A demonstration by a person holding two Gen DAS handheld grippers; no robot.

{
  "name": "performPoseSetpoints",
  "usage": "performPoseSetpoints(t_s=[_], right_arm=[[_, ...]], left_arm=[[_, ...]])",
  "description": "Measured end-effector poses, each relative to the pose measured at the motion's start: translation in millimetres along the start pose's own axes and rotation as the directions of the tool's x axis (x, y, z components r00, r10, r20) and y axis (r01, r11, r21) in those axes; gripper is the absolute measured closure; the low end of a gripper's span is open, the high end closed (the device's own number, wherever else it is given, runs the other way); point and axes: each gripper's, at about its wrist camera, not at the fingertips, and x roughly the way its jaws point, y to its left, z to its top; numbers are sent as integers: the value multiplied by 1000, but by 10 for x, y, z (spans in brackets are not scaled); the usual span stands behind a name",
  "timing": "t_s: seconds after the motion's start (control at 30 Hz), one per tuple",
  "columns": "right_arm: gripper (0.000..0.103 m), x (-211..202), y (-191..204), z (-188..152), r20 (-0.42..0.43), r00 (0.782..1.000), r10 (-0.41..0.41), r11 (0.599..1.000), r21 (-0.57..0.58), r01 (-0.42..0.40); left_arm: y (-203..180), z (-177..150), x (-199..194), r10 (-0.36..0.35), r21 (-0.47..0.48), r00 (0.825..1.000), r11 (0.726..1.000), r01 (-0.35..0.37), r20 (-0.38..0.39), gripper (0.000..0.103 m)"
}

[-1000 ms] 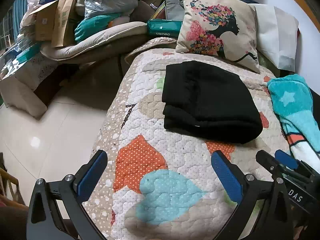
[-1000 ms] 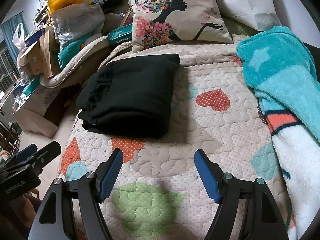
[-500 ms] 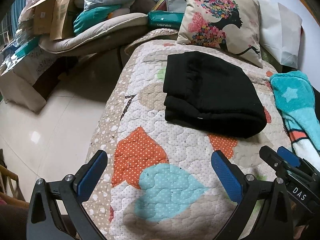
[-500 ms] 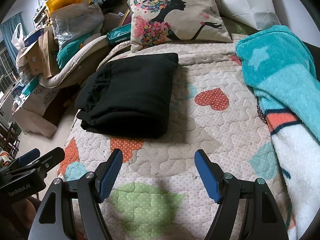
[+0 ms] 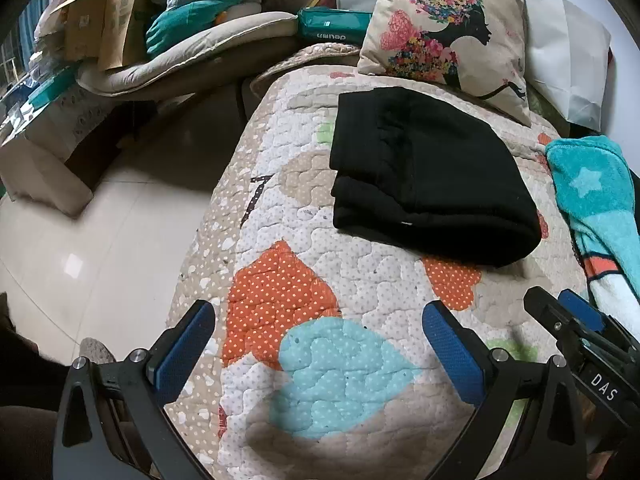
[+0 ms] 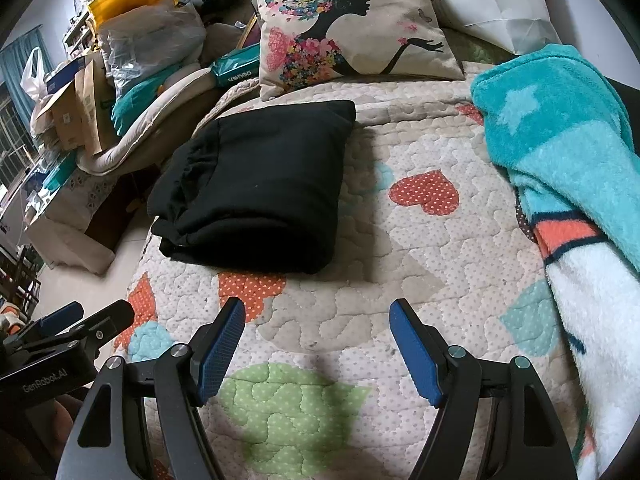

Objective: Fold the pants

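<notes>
The black pants [image 5: 428, 176] lie folded into a compact stack on the quilted bed cover [image 5: 320, 292]; they also show in the right wrist view [image 6: 260, 188]. My left gripper [image 5: 316, 324] is open and empty, hovering over the quilt well short of the pants. My right gripper [image 6: 316, 320] is open and empty, also short of the pants. The right gripper's tip shows at the left view's right edge [image 5: 568, 316], and the left gripper shows at the right view's left edge [image 6: 80, 324].
A printed cushion [image 6: 344, 28] leans at the head of the bed behind the pants. A teal fleece blanket [image 6: 560, 152] lies along the right side. Piled boxes and bags [image 5: 120, 32] stand left of the bed above tiled floor [image 5: 100, 240].
Both grippers have drawn back slightly from the pants, which now sit a little farther off in both views. The pants have not moved. Both grippers stay open.
</notes>
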Motion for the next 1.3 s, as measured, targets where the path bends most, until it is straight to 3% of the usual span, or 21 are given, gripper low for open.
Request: performPoseSetpoints(t_s=[1.3], right_arm=[[23, 45, 54, -38, -25, 1000, 0, 1000, -13, 0]], left_arm=[[42, -1, 48, -28, -25, 999, 999, 27, -30, 0]])
